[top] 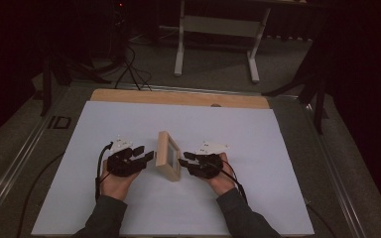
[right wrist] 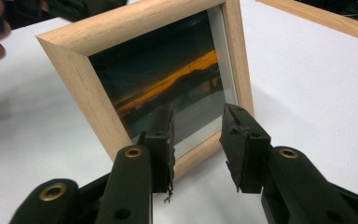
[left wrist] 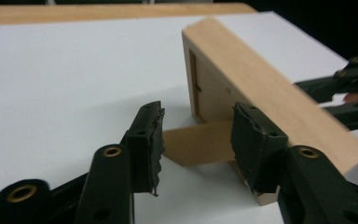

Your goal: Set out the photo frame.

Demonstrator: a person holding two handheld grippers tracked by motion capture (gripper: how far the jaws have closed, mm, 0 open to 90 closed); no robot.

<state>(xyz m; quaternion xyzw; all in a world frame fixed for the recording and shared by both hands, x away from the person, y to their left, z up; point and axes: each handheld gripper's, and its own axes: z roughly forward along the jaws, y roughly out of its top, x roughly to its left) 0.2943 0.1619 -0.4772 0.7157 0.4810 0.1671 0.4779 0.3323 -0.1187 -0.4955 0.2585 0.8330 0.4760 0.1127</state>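
- The frame (top: 168, 155) stands upright on its edge, about dead centre of the high view, on the white sheet (top: 129, 208) that covers the table (top: 178, 97).
- Left gripper (top: 148, 156) sits just left of the frame in the high view, jaws apart, pads not pressing on anything.
- In the left gripper view you're looking at the frame's (left wrist: 261, 88) back: plain pale wood, with a brown stand flap (left wrist: 198, 142) sticking out at the bottom onto the sheet (left wrist: 65, 84). The flap lies between the two pads but they're clear of it (there's a visible gap on each side).
- Right gripper (top: 182, 161) is just right of the frame in the high view, jaws also apart, tips near the frame's lower corner. Can't really tell from up there if they touch it.
- The right gripper view faces the front: the frame (right wrist: 74, 70) holds a dark picture (right wrist: 168, 84) with an orange streak across it, behind glass, with a thin white mat edge on the right and bottom.
- In that view the right gripper's (right wrist: 196, 140) pads stand in front of the frame's bottom rail with open space between them, nothing clamped.
- The other gripper (left wrist: 349, 91) pokes in at the right edge of the left gripper view, beyond the frame.
- Both hands come in from the bottom of the high view, grey sleeves (top: 104, 218) showing.
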